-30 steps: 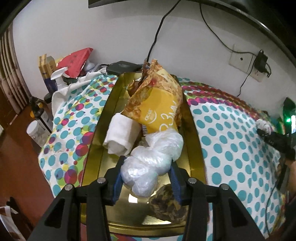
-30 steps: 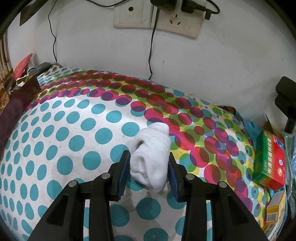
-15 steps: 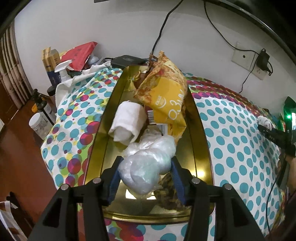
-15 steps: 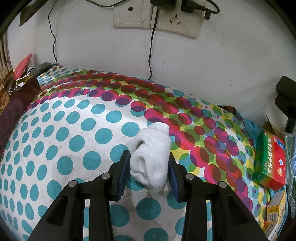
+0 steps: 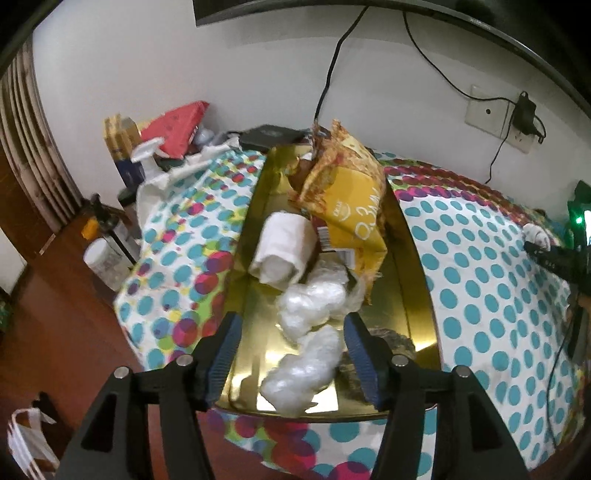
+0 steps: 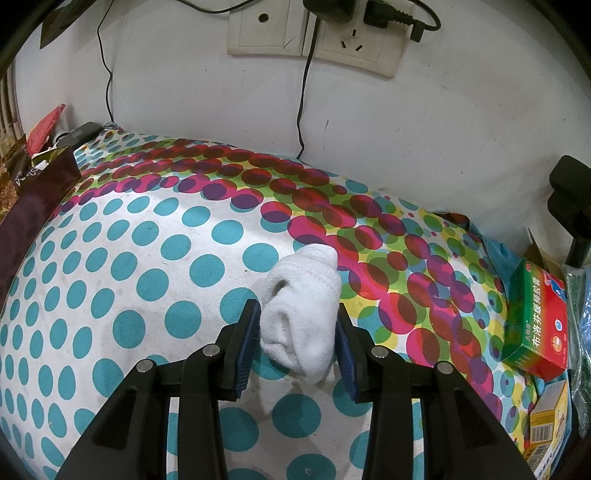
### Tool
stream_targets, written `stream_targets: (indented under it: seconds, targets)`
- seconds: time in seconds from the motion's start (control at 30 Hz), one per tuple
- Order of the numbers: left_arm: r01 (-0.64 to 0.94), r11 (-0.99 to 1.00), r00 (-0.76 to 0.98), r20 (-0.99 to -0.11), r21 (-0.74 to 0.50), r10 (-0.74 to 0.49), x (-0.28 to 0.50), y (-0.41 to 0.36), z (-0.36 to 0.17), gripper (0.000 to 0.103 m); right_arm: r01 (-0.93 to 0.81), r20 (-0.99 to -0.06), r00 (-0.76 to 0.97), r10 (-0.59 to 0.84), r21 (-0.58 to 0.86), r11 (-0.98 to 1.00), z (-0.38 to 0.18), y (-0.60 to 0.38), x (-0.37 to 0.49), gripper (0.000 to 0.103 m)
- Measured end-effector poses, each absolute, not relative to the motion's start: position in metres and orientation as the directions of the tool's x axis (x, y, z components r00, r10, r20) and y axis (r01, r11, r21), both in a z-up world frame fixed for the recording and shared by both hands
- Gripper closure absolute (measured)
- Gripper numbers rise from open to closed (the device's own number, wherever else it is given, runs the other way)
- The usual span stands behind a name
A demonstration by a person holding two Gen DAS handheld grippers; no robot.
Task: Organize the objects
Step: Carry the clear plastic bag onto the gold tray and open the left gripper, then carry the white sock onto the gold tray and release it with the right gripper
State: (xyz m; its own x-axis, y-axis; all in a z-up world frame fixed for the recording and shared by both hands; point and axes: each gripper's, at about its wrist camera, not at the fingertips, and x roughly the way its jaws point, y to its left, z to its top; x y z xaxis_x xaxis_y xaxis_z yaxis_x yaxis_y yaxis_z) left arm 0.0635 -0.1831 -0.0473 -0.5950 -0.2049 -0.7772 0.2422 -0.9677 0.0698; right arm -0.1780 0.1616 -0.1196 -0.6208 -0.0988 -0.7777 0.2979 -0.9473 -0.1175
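Observation:
A gold tray (image 5: pixel 410 280) lies on the dotted tablecloth (image 5: pixel 476 280). It holds a clear plastic bag bundle (image 5: pixel 306 339), a rolled white cloth (image 5: pixel 282 251), a yellow snack bag (image 5: pixel 347 199) and a dark patterned lump (image 5: pixel 391 339). My left gripper (image 5: pixel 293 354) is open just above the tray's near end, its jaws wide of the plastic bundle. My right gripper (image 6: pixel 298 343) is shut on a rolled white sock (image 6: pixel 303 310) resting on the tablecloth (image 6: pixel 147 266). The right gripper and sock also show in the left wrist view (image 5: pixel 535 236).
Bottles (image 5: pixel 103 236), a spray bottle (image 5: pixel 147 158), boxes and a red packet (image 5: pixel 173 129) crowd the table's left end. A green and red medicine box (image 6: pixel 535 325) and more boxes sit at the right. Cables and wall sockets (image 6: pixel 314 33) run behind.
My left gripper opened and let go of the plastic bundle, which now lies in the tray, and it pulled back a little. The right gripper has not moved.

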Motion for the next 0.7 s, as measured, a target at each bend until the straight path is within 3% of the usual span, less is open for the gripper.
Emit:
stream_targets:
  seconds: [0.23,0.63,0.7]
  targets:
    - [0.236,-0.972,-0.625,-0.763,0.014,-0.163,0.078,-0.188,-0.036,0.043,0.298,-0.779,-0.619,-0.102,-0.112,-0.948,-0.120,0.163,-0.179,0.066]
    - [0.233,-0.972,-0.702,-0.687,0.030,-0.189,0.088,-0.188,-0.028,0.043,0.294,-0.784,-0.607,-0.133,-0.066,-0.953,-0.121,0.170,-0.181,0.065]
    - [0.223,-0.975,-0.704,-0.689,0.016,-0.172,0.086,-0.190,-0.031,0.043,0.295,-0.781,-0.613,-0.120,-0.086,-0.952,-0.122,0.166,-0.179,0.069]
